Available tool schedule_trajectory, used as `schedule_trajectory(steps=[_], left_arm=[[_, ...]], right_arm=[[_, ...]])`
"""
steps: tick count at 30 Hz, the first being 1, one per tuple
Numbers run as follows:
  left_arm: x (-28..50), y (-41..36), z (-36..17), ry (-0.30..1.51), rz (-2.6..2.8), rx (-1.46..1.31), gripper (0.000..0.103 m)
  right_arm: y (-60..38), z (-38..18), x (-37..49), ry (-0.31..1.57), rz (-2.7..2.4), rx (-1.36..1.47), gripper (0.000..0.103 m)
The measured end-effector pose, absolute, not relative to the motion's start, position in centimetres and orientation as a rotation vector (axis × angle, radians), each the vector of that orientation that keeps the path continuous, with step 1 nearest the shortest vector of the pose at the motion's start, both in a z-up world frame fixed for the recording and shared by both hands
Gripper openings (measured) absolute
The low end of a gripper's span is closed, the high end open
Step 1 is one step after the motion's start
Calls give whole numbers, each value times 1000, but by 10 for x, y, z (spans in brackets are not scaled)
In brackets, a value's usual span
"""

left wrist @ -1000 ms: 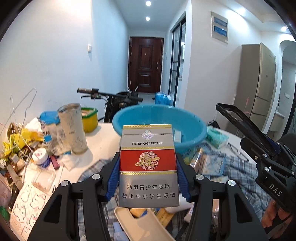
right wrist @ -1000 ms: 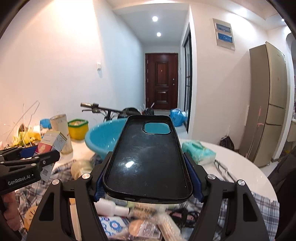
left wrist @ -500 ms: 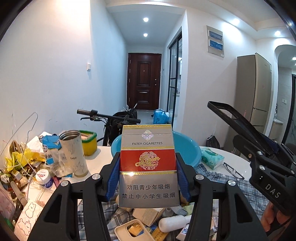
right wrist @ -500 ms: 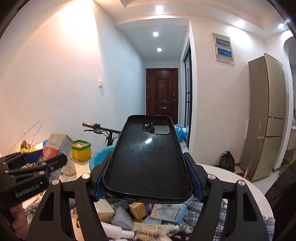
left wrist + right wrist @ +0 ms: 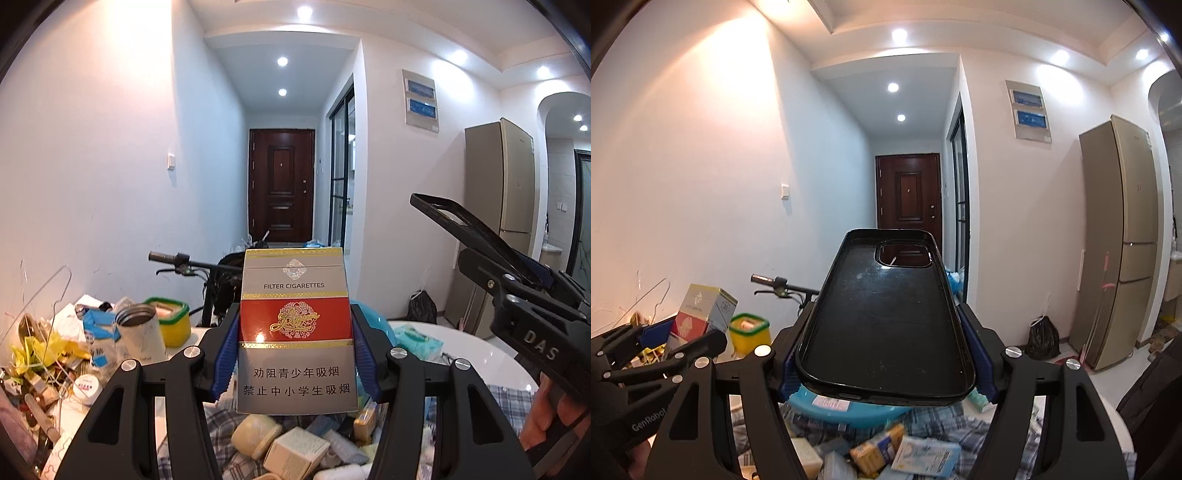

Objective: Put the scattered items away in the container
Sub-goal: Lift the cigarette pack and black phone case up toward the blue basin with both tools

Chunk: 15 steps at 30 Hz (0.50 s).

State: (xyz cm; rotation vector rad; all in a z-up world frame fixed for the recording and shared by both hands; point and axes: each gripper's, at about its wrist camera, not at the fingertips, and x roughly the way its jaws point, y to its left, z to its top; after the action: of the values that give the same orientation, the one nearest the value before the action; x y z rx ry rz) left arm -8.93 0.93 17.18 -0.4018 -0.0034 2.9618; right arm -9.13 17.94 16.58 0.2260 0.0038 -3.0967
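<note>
Carrying step: the left claw (image 5: 295,354) is clamped on a cigarette pack (image 5: 294,328), the right claw (image 5: 884,362) on a black phone case (image 5: 886,325). The blue basin (image 5: 846,410) lies below, just ahead; next, lower both and let go.

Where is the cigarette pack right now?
Left wrist view, centre: the cigarette pack stands upright, clamped in the left gripper, above the table clutter.

A lived-in home; beyond the cluttered white table (image 5: 472,350) a hallway ends at a dark wooden door (image 5: 908,192); right of it, a tall fridge (image 5: 1119,240); left, a bicycle handlebar (image 5: 177,258).
</note>
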Motion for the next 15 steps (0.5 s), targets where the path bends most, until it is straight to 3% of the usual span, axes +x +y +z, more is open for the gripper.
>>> schedule_trajectory(steps=[15], left_arm=[[-110, 9, 217, -51, 2955, -230, 57]], right_arm=[[175, 205, -114, 20, -3059, 128, 71]])
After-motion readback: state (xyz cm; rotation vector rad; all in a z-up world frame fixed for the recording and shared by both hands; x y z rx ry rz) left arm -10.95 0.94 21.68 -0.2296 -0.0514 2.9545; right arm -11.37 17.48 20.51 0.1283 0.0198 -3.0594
